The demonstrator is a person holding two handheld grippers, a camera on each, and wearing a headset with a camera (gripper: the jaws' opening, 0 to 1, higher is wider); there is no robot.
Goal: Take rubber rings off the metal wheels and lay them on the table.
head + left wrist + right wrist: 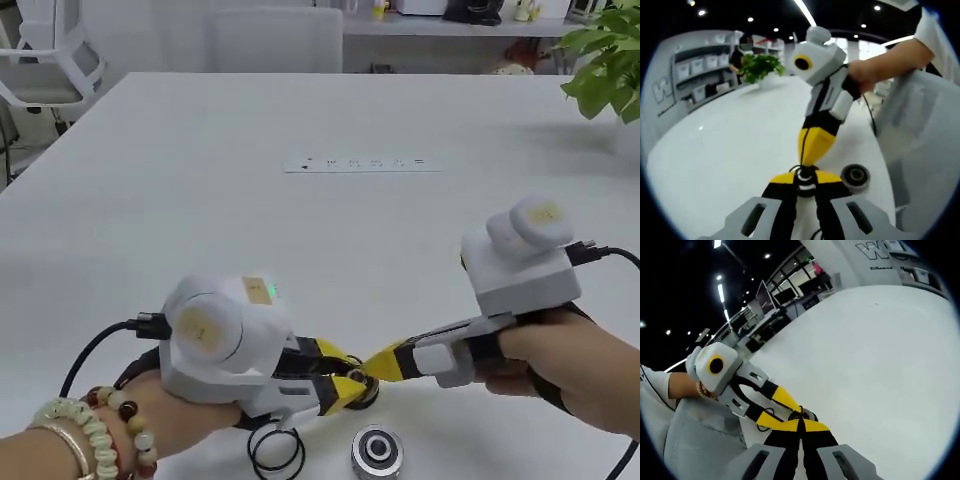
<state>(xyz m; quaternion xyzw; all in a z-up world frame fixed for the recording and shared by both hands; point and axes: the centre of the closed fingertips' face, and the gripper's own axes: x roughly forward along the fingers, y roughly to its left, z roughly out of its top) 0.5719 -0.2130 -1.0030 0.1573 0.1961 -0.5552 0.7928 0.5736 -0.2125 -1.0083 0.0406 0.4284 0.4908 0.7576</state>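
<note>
Wheel [805,176] mostly hidden between fingers [784,178]; ring on it indiscernible.

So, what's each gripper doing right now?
Left gripper: jaws closed on a metal wheel.
Right gripper: jaws closed at that wheel; what they pinch, cannot tell.

Head view: high, behind both hands, pitched forward and down over the table [300,230]. The work sits close, at the bottom edge.
Left gripper view: low over the table, looking along its own jaws straight at the right hand-held gripper [810,161], very near, with a plant [760,65] far behind.
Right gripper view: rolled, so the table slants. It faces the opposite way, at the left hand-held gripper [796,412], equally near.
The two gripper views oppose each other. All three views share the metal wheel [805,176] where the tips meet. The head view and left gripper view also share the loose wheel [855,176] and the plant.
</note>
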